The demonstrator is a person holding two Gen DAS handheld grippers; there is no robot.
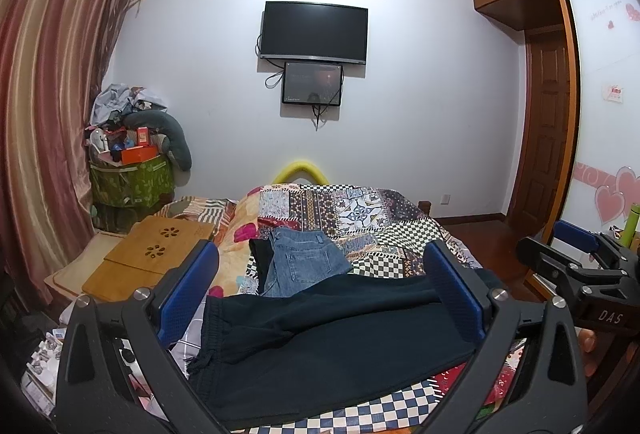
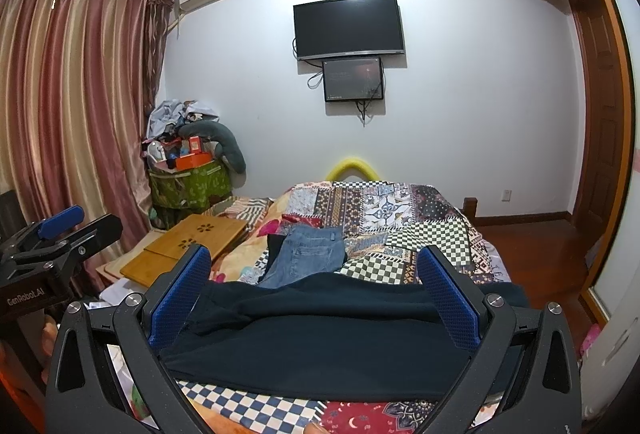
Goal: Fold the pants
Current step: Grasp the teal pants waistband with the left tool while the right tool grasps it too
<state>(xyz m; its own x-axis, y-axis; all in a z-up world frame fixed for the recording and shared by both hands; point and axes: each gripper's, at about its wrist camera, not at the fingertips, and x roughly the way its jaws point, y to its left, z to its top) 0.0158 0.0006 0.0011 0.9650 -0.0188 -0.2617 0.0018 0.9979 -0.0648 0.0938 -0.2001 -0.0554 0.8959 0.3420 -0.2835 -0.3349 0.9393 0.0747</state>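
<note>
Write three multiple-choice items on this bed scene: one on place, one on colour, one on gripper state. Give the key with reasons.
1. Where do the jeans lie?
A. beyond the dark pants, on the quilt
B. on the wooden tray
C. on the floor

2. What colour are the gripper pads?
A. red
B. blue
C. yellow

3. How do both grippers stand?
A. shut on the dark pants
B. shut on the jeans
C. open, holding nothing

Key: 1 A, the jeans rest on the patchwork quilt past the dark pants. 2 B, the pads are blue in both views. 3 C, the left gripper and right gripper are spread wide above the cloth.
</note>
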